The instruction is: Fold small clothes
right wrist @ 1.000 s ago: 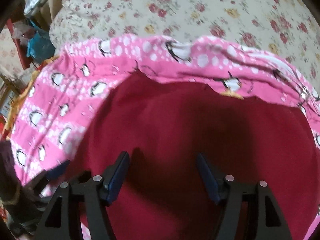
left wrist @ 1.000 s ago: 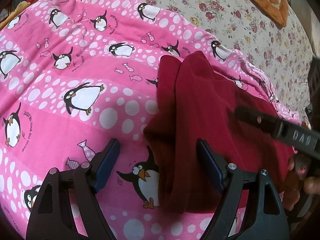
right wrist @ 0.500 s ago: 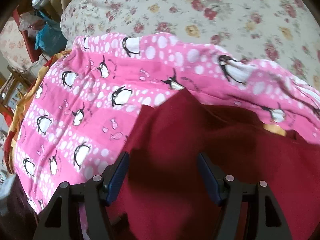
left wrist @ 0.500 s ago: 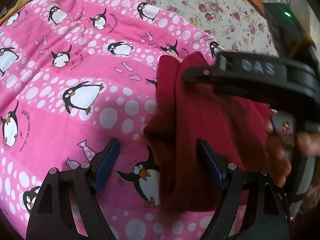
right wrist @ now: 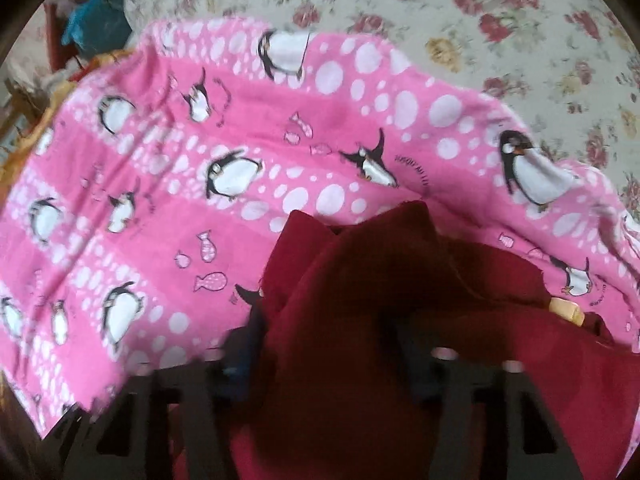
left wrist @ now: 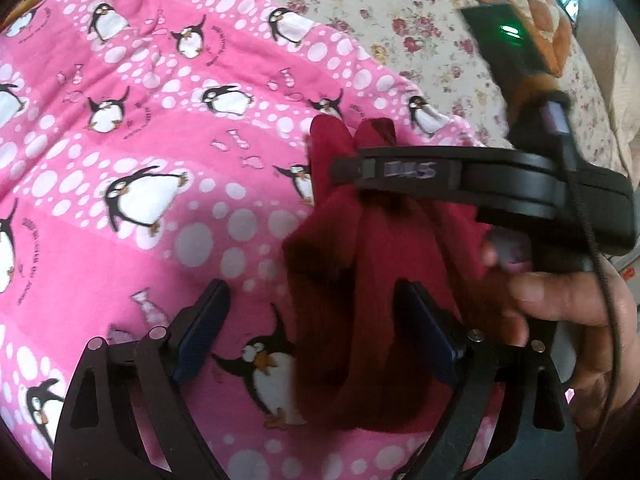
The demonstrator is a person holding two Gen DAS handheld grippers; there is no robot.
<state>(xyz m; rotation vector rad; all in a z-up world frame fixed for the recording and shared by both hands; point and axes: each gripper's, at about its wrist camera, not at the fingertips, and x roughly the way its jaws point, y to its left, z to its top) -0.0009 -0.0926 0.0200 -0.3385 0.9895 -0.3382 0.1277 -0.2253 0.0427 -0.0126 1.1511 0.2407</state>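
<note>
Lying across a floral bedspread (left wrist: pixel 432 12), a pink penguin blanket (left wrist: pixel 132 136) carrying a dark red garment (left wrist: pixel 380 280), its long axis running away from the cameras. Hovering low with jaws apart, left hand-held gripper (left wrist: pixel 310 330), the garment's near end sitting just inside its right finger. Reaching over the far end, right hand-held gripper (left wrist: pixel 340 168); whether clamped on cloth, impossible to tell. Nearer the far edge: the right.
</note>
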